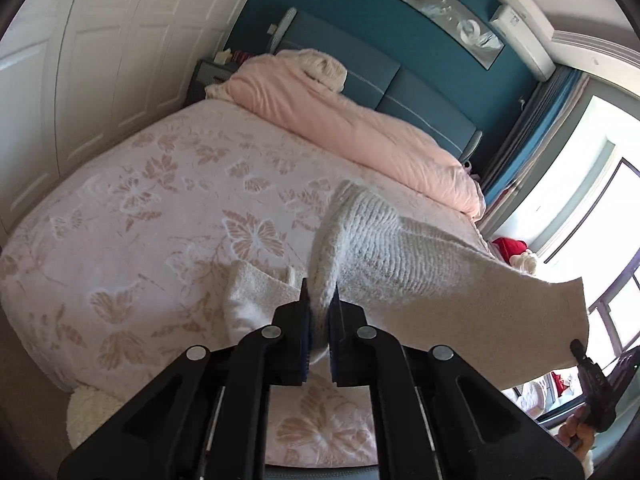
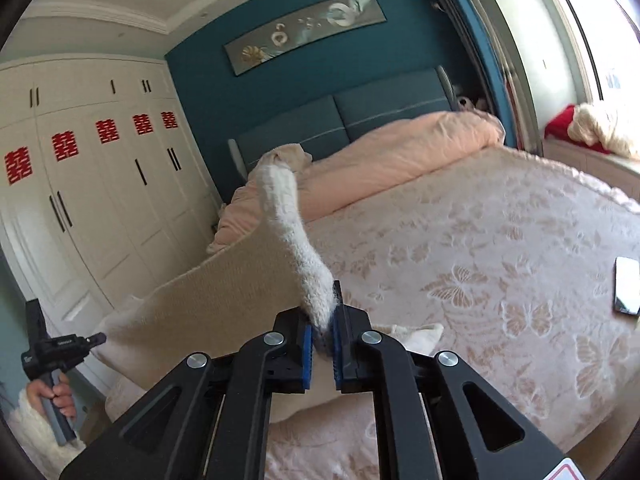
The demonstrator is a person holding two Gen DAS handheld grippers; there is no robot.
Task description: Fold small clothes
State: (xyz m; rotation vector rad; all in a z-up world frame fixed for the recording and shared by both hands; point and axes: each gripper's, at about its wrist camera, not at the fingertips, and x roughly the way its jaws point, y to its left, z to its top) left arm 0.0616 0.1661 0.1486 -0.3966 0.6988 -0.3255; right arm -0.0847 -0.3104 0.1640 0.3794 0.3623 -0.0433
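A cream knitted garment (image 1: 404, 264) hangs stretched in the air above the bed, held at two points. My left gripper (image 1: 319, 294) is shut on one fuzzy edge of it. My right gripper (image 2: 325, 312) is shut on the other edge (image 2: 292, 236). The flat beige panel of the garment (image 2: 224, 300) spans between them. The right gripper also shows at the far right of the left wrist view (image 1: 592, 380). The left gripper shows at the far left of the right wrist view (image 2: 60, 350). A lower part of the garment (image 1: 256, 296) droops toward the bed.
The bed (image 1: 140, 208) has a pink butterfly-patterned cover, with a rolled pink duvet (image 1: 340, 120) by the blue headboard. A phone (image 2: 627, 286) lies on the bed at the right. White wardrobes (image 2: 80, 184) stand on the left; a window seat with red and cream items (image 2: 588, 128) is on the right.
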